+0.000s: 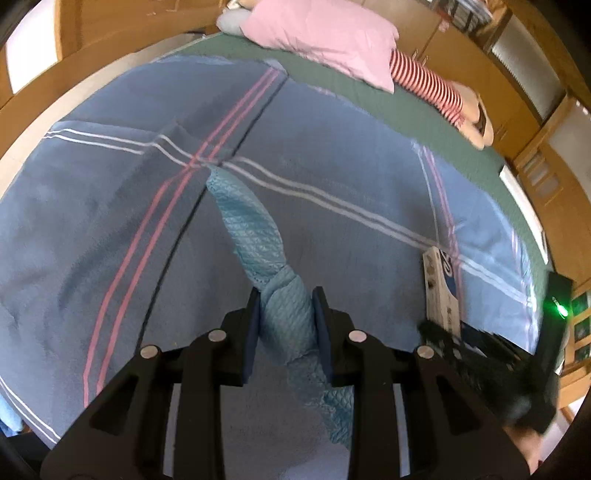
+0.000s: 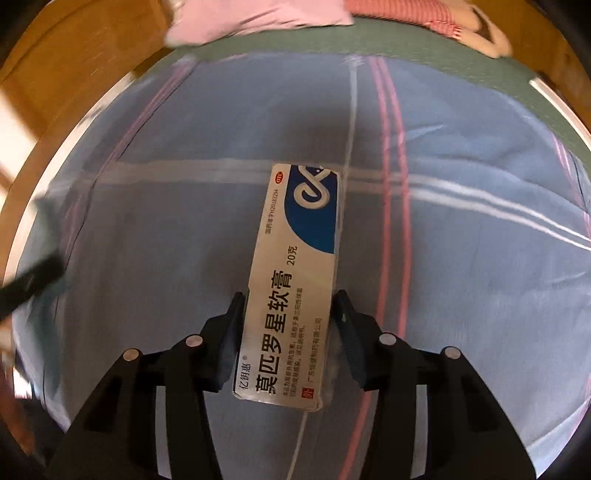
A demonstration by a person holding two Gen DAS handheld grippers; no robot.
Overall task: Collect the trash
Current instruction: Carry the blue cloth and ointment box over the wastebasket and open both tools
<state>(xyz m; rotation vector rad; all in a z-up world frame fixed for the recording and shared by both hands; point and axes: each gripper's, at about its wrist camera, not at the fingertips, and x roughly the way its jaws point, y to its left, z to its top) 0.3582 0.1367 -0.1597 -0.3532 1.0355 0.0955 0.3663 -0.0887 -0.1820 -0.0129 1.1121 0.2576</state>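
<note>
Above the bed (image 1: 332,184), at six o'clock in each wrist view, gripping trash: left gripper (image 1: 286,314) pinching a twisted, quilted pale-blue cloth (image 1: 255,236) trailing toward twelve o'clock; right gripper (image 2: 290,321) clamping a long, rigid cardboard ointment box (image 2: 295,273) by its narrow sides, probably keeping it level for carrying. Hanging limp versus holding shape. Lying beyond at twelve o'clock: pink pillow (image 1: 321,33).

Twisted pale-blue wrapper (image 1: 280,291) lifted; white-blue ointment box (image 2: 291,291) lengthwise.
</note>
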